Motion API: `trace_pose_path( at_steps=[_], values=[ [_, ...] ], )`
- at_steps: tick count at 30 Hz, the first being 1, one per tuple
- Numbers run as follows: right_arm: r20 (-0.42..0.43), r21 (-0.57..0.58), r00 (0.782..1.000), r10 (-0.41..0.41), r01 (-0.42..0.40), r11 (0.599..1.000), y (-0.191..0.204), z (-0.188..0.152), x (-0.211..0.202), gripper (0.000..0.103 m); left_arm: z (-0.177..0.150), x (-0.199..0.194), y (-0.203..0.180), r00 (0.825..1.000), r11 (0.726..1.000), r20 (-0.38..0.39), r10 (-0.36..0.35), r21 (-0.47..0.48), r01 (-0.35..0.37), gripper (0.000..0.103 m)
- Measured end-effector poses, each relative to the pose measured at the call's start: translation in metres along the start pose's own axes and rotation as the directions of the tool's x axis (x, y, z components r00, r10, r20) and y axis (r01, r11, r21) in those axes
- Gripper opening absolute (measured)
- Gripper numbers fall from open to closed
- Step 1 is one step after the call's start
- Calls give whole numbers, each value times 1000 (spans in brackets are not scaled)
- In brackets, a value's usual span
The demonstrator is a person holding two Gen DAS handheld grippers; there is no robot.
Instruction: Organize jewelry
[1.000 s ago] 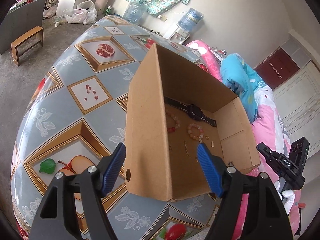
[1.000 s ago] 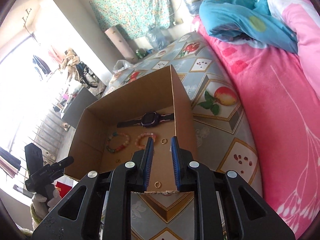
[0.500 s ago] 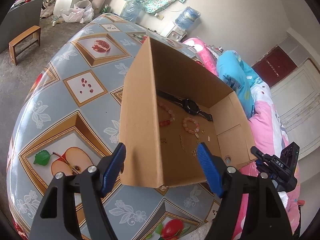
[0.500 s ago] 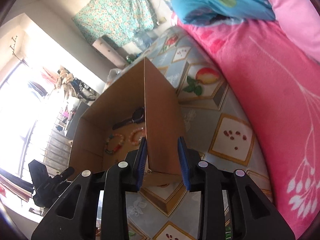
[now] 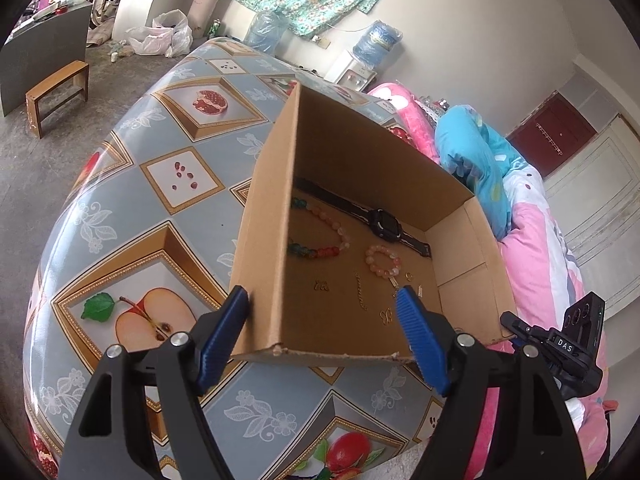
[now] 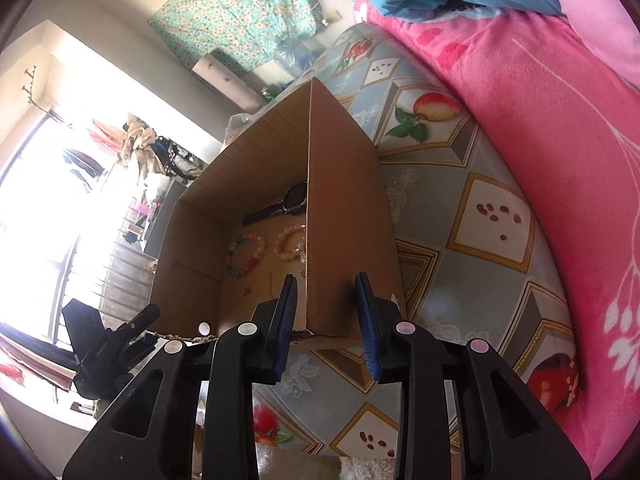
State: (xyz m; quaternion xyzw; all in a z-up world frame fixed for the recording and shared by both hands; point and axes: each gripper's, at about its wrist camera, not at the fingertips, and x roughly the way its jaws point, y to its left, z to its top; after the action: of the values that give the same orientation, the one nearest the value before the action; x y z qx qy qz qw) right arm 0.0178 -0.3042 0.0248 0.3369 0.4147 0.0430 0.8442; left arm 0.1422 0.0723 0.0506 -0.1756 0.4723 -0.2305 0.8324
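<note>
**Both grippers straddled corners of the jewelry box**

The cardboard box point(image 5: 264, 232) stood open on the fruit-patterned tablecloth point(image 5: 132, 220), and everything here is placed against it. The left gripper point(image 5: 322, 328) was spread wide across the box's near left corner: one blue finger point(image 5: 224, 332) lay outside the left wall, the other over the box floor, neither pressing the card, so it held nothing. The right gripper point(image 6: 327, 312) straddled the box's near right corner with its jaws partly apart; they had just been opening, with the wall's edge between them but not pinched.

Only the left wrist view showed the whole floor of the box. A black watch point(image 5: 382, 222) lay along the far wall, a multicoloured bead bracelet point(image 5: 320, 232) in front of it toward the left wall, a pink bead bracelet point(image 5: 383, 260) toward the right wall, and nearer the front a thin gold chain point(image 5: 361, 292), a small ring point(image 5: 408, 276) and other tiny gold pieces too small to name.

The right wrist view cut off much of that floor behind the right wall, showing only part of the watch and both bracelets. It alone showed the pink blanket point(image 6: 560, 140) beyond the box's right side and a bright window point(image 6: 36, 208) past its left.
</note>
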Motion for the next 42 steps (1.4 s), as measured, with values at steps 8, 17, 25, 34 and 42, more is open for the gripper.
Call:
trace_pose_path(
  at_steps=[8,17,25,34,42],
  values=[
    [-20,-13,1000,7,-8,1000,-6,-8,-8,30,-23,-18,-12,1000,999,-16,13,36,-12,75],
    [-15,-43,1000,-24,23,999,-8,-24,-15,31,-49,-26,-19,999,998,10,32,47,-32,77],
    [52,-51,998,-29,32,998,-8,-31,-21,34,-59,-44,-31,984,983,135,116,126,-133,78],
    [260,-200,958,-125,180,963,13,-60,-61,48,-87,-90,-51,896,936,362,257,136,-324,97],
    [467,-403,883,-49,262,877,67,-86,-89,78,-102,-104,-81,844,898,431,319,148,-414,97]
  ],
)
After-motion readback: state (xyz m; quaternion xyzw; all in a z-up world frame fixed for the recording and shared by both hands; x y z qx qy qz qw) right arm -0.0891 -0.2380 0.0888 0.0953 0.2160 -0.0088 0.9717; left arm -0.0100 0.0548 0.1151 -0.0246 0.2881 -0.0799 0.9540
